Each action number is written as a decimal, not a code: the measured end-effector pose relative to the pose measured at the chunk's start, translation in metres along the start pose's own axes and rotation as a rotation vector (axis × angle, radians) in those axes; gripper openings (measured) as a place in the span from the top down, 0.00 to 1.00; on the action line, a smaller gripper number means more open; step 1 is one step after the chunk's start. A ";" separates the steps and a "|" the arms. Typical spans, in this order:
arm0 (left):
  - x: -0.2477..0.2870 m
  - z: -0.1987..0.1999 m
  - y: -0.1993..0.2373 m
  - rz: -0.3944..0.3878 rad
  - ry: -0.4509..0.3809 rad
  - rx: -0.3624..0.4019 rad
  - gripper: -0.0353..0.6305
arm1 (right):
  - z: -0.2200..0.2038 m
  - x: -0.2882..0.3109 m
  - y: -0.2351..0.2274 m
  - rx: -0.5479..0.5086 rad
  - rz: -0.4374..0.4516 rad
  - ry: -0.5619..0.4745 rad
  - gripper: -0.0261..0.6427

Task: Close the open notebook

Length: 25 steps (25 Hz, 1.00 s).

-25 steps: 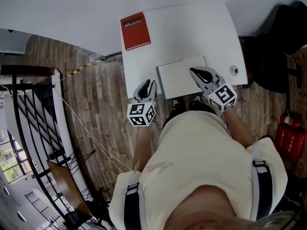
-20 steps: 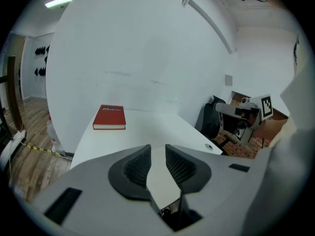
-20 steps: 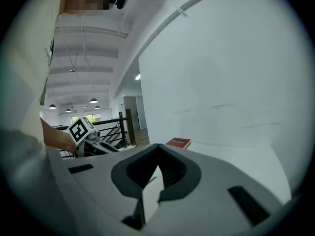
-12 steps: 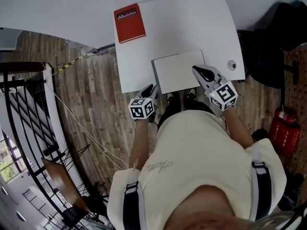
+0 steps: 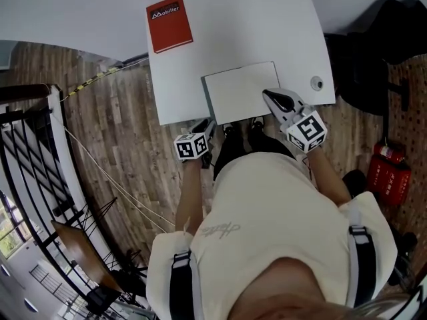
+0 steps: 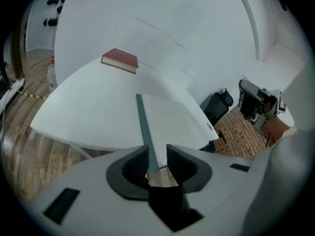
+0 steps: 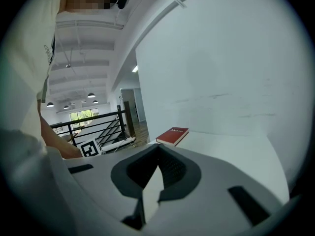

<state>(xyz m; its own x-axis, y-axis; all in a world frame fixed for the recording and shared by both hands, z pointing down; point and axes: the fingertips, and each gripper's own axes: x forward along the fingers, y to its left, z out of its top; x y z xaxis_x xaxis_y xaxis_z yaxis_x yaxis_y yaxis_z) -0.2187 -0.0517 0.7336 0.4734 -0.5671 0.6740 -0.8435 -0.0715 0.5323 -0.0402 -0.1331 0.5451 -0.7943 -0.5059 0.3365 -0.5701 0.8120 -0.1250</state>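
The notebook lies flat by the bench's front edge, its spine running straight ahead of the left claw, whose jaws have just been opening on nothing, while the right claw, tips together, hovers at its near right corner.

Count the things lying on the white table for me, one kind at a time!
red book: 1
white notebook: 1
small round cap near the table's corner: 1
Total: 3
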 end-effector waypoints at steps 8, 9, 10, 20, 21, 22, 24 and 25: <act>0.015 -0.029 0.021 -0.107 0.029 -0.204 0.78 | -0.012 0.010 0.004 0.002 -0.004 0.043 0.95; 0.017 -0.029 0.021 -0.122 0.029 -0.222 0.78 | -0.013 0.011 0.005 0.000 -0.004 0.050 0.95; 0.019 -0.030 0.021 -0.134 0.031 -0.233 0.78 | -0.013 0.011 0.005 -0.003 -0.006 0.059 0.95; 0.034 -0.029 0.007 -0.269 0.044 -0.317 0.76 | -0.028 0.012 0.000 0.012 -0.025 0.105 0.95; 0.034 -0.029 0.008 -0.271 0.046 -0.320 0.76 | -0.028 0.012 0.001 0.012 -0.026 0.106 0.95; 0.035 -0.029 0.008 -0.274 0.047 -0.325 0.76 | -0.028 0.012 0.001 0.011 -0.027 0.105 0.95; 0.036 -0.030 0.009 -0.284 0.048 -0.340 0.76 | -0.030 0.012 0.001 0.012 -0.029 0.105 0.95; 0.036 -0.030 0.009 -0.289 0.049 -0.346 0.76 | -0.030 0.011 0.001 0.014 -0.031 0.107 0.95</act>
<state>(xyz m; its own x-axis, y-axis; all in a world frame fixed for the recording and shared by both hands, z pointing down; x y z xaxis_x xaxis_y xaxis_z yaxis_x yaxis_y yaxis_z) -0.2017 -0.0476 0.7781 0.6953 -0.5242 0.4917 -0.5448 0.0618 0.8363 -0.0436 -0.1287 0.5769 -0.7495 -0.4965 0.4379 -0.5979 0.7917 -0.1256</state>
